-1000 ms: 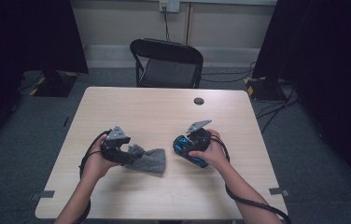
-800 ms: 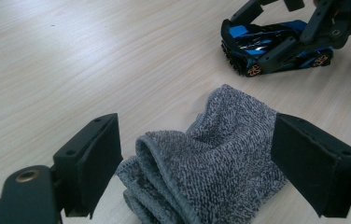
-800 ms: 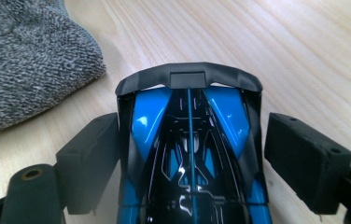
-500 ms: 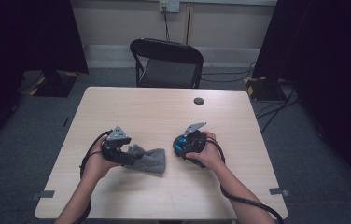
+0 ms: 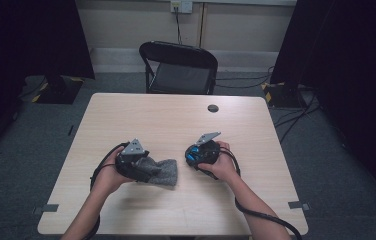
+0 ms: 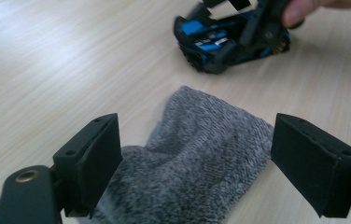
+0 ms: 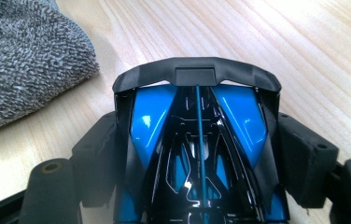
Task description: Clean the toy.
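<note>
Here, taking the grey sock [image 5: 161, 171] as landmark, from left to right:

- The left gripper [image 5: 135, 164] sits at the sock's left end, jaws spread wide on either side of the fabric and not pinching it, as the left gripper view shows; the sock [image 6: 201, 163] lies flat on the table [image 5: 176, 120] between them.
- The left hand [image 5: 107, 176] comes in low from the near edge, wrist almost level, gripper aimed rightward along the sock.
- Risk: if these jaws close too high, I judge they would catch only fuzz and the sock would slip out.
- Just right of the sock, apart from it, the right gripper [image 5: 202, 154] is clamped on the blue-and-black toy car [image 7: 197, 154], jaws pressing its flanks.
- The right hand [image 5: 221, 162] angles inward toward the sock.
- Risk: the glossy, tapering shell could squirt forward out of the grip.
</note>
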`<state>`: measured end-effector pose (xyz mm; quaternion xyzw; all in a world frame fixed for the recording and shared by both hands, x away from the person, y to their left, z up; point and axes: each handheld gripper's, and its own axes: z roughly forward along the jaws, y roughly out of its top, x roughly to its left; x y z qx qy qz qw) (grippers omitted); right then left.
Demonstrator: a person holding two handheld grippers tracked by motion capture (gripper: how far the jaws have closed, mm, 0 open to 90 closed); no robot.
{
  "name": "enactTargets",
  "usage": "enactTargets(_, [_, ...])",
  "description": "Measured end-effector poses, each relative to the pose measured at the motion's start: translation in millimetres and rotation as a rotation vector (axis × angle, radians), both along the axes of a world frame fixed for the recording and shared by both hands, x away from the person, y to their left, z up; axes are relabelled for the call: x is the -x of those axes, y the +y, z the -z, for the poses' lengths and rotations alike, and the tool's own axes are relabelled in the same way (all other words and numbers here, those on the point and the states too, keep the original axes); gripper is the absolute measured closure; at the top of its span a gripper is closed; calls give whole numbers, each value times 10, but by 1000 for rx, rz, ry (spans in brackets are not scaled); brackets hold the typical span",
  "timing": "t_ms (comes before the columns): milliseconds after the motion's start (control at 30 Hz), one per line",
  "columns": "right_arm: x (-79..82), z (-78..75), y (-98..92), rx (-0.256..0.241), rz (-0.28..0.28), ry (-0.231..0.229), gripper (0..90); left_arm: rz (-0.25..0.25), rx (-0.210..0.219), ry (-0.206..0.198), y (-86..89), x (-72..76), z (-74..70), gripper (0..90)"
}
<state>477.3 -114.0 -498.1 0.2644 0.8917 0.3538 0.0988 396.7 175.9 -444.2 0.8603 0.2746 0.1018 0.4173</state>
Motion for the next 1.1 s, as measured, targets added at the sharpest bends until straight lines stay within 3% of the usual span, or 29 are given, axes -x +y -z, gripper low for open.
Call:
enactTargets(67, [-2, -1, 1, 1, 0, -1, 251, 16, -12, 2, -20, 2, 19, 158])
enactTargets(133, [-2, -1, 3, 1, 0, -1, 252, 35, -30, 32, -64, -5, 106, 165])
enactTargets(400, [4, 1, 0, -2, 4, 0, 252, 31, -95, 55, -111, -51, 316, 235])
enactTargets(500, [4, 2, 0, -3, 5, 0, 252, 13, -98, 68, -108, -64, 345, 294])
enactTargets(533, [4, 3, -1, -3, 4, 0, 252, 3, -110, 75, -105, -67, 357, 294])
enactTargets(667, [9, 7, -5, -8, 5, -2, 252, -98, -108, 117, -90, -76, 363, 465])
enactTargets(700, [9, 7, -5, -8, 5, -2, 252, -98, -108, 117, -90, -76, 363, 506])
enactTargets(733, [11, 7, -5, -8, 6, -2, 252, -185, -108, 151, -75, -84, 331, 536])
enactTargets(800, [12, 7, -5, -8, 7, -3, 252, -230, -98, 169, -60, -82, 306, 571])
enactTargets(900, [12, 7, -5, -8, 7, -3, 252, -217, -95, 148, -38, -66, 295, 552])
enactTargets(933, [12, 7, -5, -8, 8, -3, 252, -201, -94, 128, -25, -60, 290, 483])
enactTargets(1000, [12, 7, -6, -8, 7, -3, 252, -137, -89, 75, -2, -50, 270, 443])
enactTargets(1100, [12, 8, -7, -9, 7, -3, 252, -75, -86, 55, 2, -60, 249, 416])
